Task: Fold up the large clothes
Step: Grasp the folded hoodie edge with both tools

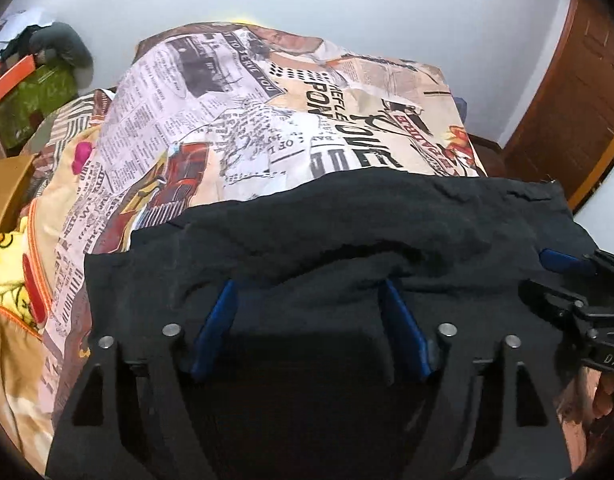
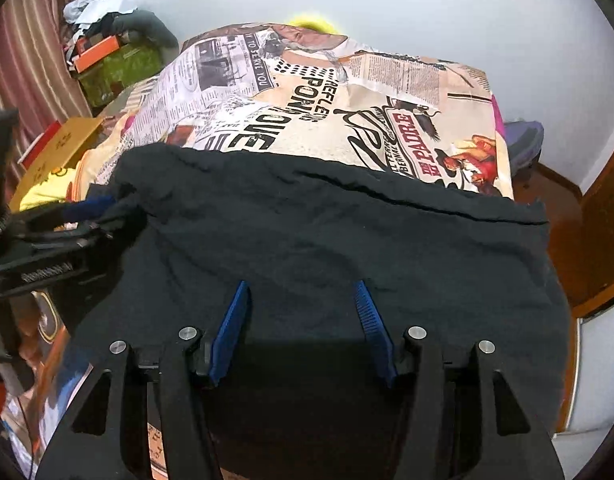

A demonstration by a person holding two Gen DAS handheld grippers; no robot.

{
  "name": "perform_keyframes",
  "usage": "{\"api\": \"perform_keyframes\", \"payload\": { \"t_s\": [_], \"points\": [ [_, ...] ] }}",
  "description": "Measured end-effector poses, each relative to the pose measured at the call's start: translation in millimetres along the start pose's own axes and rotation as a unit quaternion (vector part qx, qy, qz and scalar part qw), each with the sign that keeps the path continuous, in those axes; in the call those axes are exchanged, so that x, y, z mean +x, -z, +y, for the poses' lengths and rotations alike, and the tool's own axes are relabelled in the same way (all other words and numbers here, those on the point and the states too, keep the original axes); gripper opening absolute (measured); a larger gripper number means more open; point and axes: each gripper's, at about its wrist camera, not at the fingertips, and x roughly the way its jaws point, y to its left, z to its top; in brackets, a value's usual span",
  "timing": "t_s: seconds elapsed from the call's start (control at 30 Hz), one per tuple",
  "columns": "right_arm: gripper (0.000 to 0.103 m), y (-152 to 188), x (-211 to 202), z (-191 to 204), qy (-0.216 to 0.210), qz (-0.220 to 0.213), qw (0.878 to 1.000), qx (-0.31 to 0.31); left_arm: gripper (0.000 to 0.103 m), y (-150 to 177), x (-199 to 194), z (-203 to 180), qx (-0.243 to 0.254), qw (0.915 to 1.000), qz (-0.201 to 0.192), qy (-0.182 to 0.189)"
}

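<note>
A large black garment [image 1: 347,216] [image 2: 347,232] lies spread over the near part of a bed covered by a newspaper-print sheet [image 1: 267,100] [image 2: 307,120]. My left gripper [image 1: 309,296] points down at the garment's left part, its blue fingers [image 1: 223,312] wide apart with the cloth lying loose between them. From the right wrist view it shows side-on at the garment's left edge [image 2: 99,216]. My right gripper [image 2: 301,300] hovers over the right part, pads apart, nothing pinched. It also shows in the left wrist view at the right edge [image 1: 559,272].
A cardboard box [image 1: 7,192] [image 2: 59,144] and a green box with orange items [image 1: 31,96] [image 2: 119,64] stand left of the bed. A yellow blanket [image 1: 7,264] lies at the left. A wooden door [image 1: 567,100] [image 2: 603,220] is at the right, a striped curtain [image 2: 27,60] at the far left.
</note>
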Motion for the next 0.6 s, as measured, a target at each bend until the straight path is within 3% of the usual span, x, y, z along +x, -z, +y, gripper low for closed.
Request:
{"api": "perform_keyframes", "payload": {
  "t_s": [0.17, 0.33, 0.6],
  "points": [
    [0.054, 5.6, -3.7, 6.4, 0.012, 0.002, 1.0, -0.018, 0.076, 9.8, -7.7, 5.0, -0.021, 0.9996, 0.016, 0.013],
    [0.064, 13.6, -11.9, 10.8, 0.033, 0.008, 0.999, -0.025, 0.076, 26.5, -24.8, 2.0, -0.014, 0.9998, 0.017, -0.002],
    [0.067, 28.4, -34.7, 6.7, 0.038, 0.011, 0.999, -0.013, 0.076, 57.0, -66.1, 1.2, 0.018, 0.999, -0.007, -0.041]
  ]
}}
